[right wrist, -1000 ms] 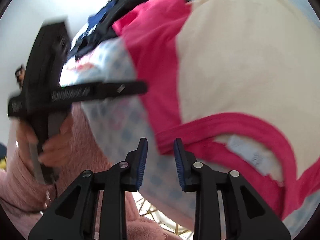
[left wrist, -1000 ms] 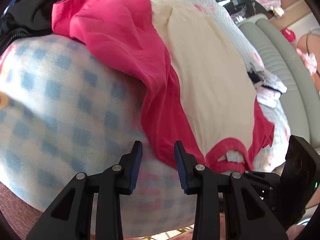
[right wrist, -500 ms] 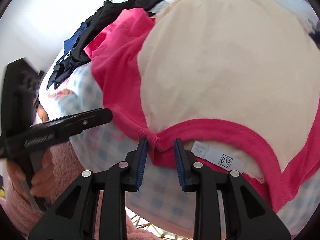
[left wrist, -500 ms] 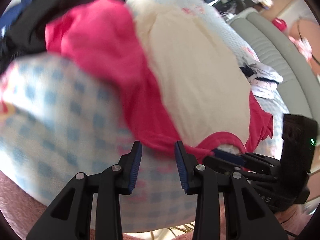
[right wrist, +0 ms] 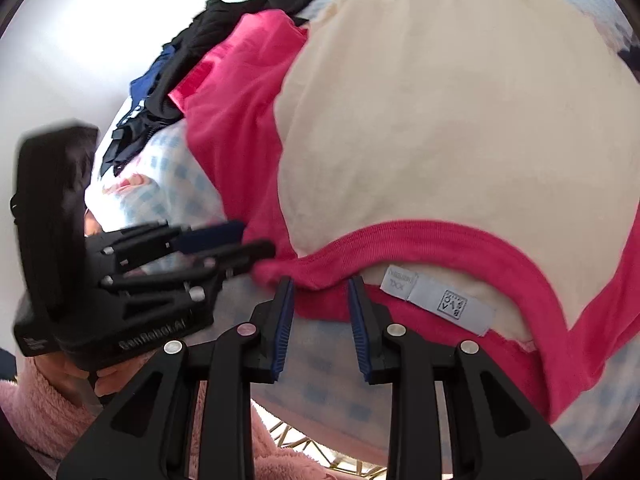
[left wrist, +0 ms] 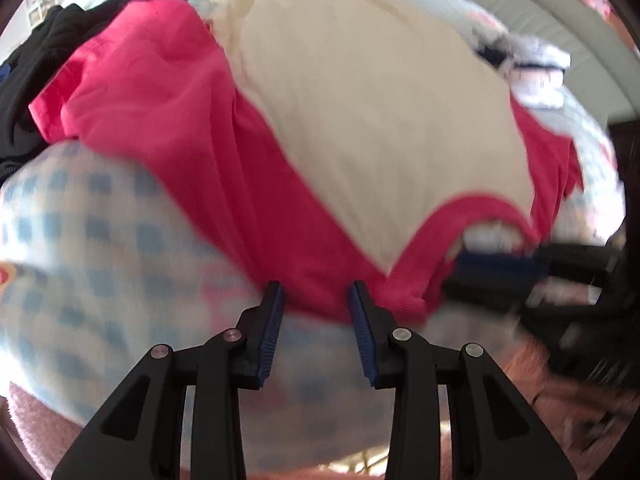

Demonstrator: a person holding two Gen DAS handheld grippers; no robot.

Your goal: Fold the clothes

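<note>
Blue-and-white checked bedding (left wrist: 92,248) fills most of both views and serves as the bed on which the clothes are laid. Across it a cream and pink shirt (left wrist: 372,120) is spread flat, its long axis running away from both cameras, with the pink neckline (right wrist: 436,240) at the near end and the hem far off. At the far left a heap of dark clothes (right wrist: 240,28) is seen, touching the shirt's pink sleeve (left wrist: 132,80). Inside the collar a pale label (right wrist: 440,300) is visible.

The left gripper (left wrist: 316,300) is held at the near edge of the left shoulder, fingers apart, with the pink cloth edge lying just at the gap between the tips; no pinch is seen. The right gripper (right wrist: 320,292) is held at the collar, just left of the label, its fingers also apart, with the pink rib lying at the tips and not clamped. In the right wrist view the left gripper (right wrist: 240,240) is seen just beside the same shoulder corner, pointed at it from the left.

Both grippers are judged equally near the neck end, so a closing on the two shoulder points seems called for before any fold towards the hem.
</note>
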